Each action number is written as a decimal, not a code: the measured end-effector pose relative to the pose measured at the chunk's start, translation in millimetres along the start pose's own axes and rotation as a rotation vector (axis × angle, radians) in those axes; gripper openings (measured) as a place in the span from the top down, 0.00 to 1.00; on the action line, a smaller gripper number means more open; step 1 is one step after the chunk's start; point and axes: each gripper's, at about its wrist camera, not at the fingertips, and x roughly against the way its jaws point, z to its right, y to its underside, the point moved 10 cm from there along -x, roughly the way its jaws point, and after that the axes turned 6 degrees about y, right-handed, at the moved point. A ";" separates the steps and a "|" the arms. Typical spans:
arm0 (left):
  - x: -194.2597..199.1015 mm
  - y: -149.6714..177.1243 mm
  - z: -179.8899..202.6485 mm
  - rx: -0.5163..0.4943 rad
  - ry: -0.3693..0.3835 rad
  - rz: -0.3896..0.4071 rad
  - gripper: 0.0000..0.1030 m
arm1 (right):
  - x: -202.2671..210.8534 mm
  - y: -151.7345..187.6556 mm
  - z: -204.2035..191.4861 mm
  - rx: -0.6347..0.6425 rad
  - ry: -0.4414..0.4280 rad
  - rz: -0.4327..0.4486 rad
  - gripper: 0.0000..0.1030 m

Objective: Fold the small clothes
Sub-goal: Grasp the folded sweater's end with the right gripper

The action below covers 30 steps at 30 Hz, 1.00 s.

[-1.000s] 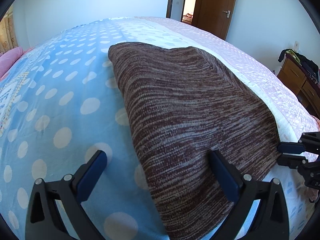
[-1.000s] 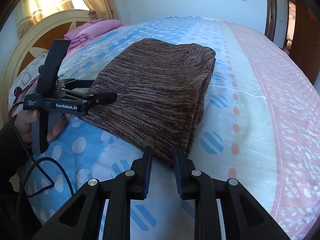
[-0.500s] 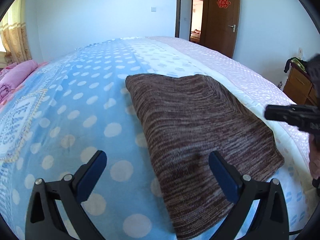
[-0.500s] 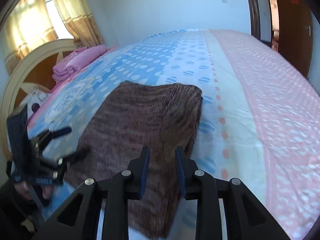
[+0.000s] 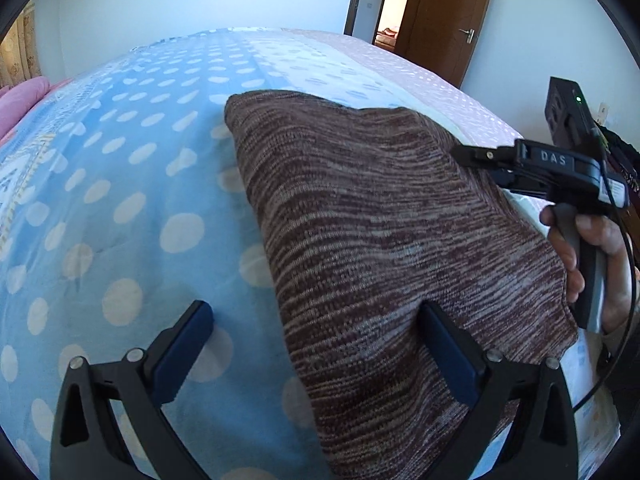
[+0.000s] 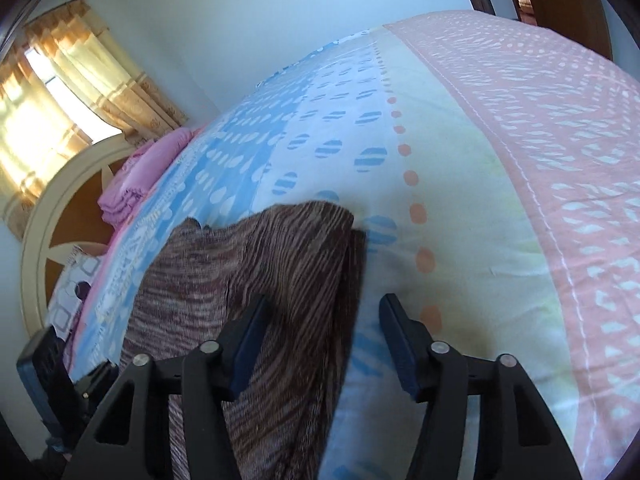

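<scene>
Folded knit [image 5: 380, 248] lay at frame centre on the bed [image 5: 120, 200]; left gripper [image 5: 316, 356] stood apart, right gripper [image 6: 320, 344] was opening, empty, and snagged fabric could undo the fold.
</scene>
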 end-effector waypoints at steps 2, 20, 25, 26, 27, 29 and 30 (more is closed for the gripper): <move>-1.5 -0.2 1.0 -0.007 -0.002 0.001 0.00 | -8.5 -5.9 -0.2 -0.029 -0.034 -0.009 0.52; -3.2 -0.1 7.6 -0.022 0.033 -0.002 0.00 | -32.9 -13.3 -18.8 -0.006 -0.117 -0.021 0.73; -3.9 1.6 17.5 -0.061 0.041 -0.012 0.03 | -33.5 -13.4 -18.2 -0.003 -0.105 -0.018 0.73; -3.2 2.5 20.7 -0.070 0.040 -0.013 0.04 | -34.2 -13.6 -17.6 -0.005 -0.105 -0.019 0.73; -1.7 3.7 23.9 -0.073 0.042 -0.013 0.07 | -34.3 -13.7 -17.5 -0.006 -0.105 -0.020 0.73; 0.8 5.0 28.1 -0.080 0.056 -0.012 0.15 | -34.5 -13.8 -17.5 -0.004 -0.101 -0.019 0.73; 2.1 5.7 31.0 -0.084 0.063 -0.012 0.21 | -34.5 -13.8 -17.5 -0.002 -0.099 -0.018 0.73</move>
